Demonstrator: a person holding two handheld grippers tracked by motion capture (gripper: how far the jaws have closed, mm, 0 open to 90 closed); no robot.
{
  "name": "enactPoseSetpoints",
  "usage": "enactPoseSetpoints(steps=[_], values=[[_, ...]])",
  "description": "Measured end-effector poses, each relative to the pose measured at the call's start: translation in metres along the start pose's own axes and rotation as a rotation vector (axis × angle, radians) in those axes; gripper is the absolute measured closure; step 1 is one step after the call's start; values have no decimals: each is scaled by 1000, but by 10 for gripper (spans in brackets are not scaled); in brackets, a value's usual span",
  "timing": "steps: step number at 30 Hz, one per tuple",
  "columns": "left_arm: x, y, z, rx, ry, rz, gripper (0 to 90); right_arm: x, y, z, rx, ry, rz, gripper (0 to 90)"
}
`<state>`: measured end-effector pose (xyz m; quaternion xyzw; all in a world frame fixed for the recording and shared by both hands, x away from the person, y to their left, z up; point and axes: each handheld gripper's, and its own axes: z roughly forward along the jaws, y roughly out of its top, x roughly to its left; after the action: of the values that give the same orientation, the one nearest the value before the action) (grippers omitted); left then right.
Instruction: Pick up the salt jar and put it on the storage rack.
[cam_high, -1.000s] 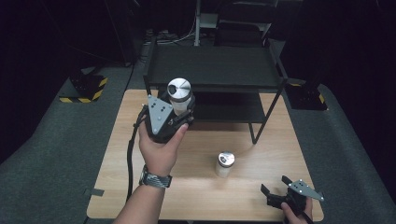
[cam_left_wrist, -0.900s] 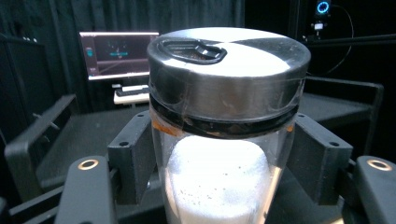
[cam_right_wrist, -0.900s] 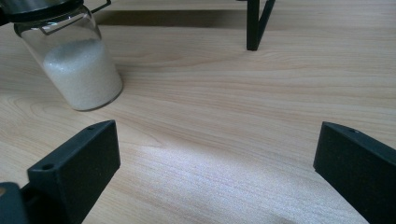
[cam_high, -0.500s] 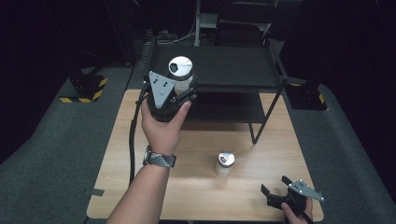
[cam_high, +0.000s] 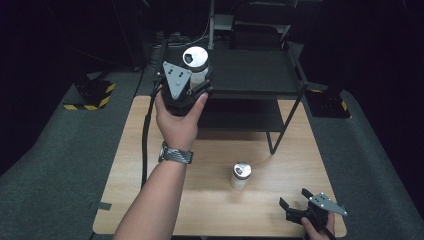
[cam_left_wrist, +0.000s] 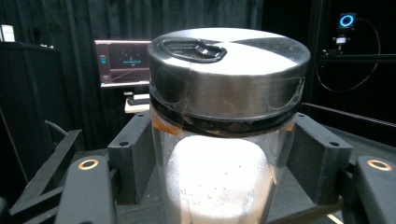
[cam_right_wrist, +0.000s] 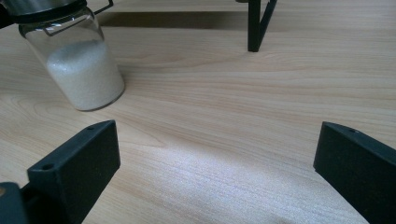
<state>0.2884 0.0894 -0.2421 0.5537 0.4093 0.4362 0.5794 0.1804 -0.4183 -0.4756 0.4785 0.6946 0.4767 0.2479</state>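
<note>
Left claw (cam_high: 196, 82) clenches a jar (cam_high: 196, 62) above the shelf (cam_high: 250, 75). Keep it upright; lower gently. Right claw (cam_high: 299, 207) rests released.

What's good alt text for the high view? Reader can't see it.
A person's left claw holds a silver-lidded shaker jar up over the black shelf rack. A second jar stands on the wooden table, and the right claw rests open near the front right corner.

Wooden table (cam_high: 150, 200), black shelf rack (cam_high: 250, 75), shaker jar (cam_high: 240, 175) standing on table
</note>
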Motion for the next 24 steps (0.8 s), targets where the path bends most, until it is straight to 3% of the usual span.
enactPoseSetpoints(steps=[4,13,16,24], values=[[1,1,11,13,3,-20,316,0,0,0,0,0,-3,2],[-2,4,37,54,34,-16,316,-1,-1,-1,-3,3,-2,2],[1,4,44,61,31,-45,316,-1,-1,-1,-4,1,1,1],[-4,3,60,77,37,-41,315,-1,-3,-3,-9,-1,10,1]])
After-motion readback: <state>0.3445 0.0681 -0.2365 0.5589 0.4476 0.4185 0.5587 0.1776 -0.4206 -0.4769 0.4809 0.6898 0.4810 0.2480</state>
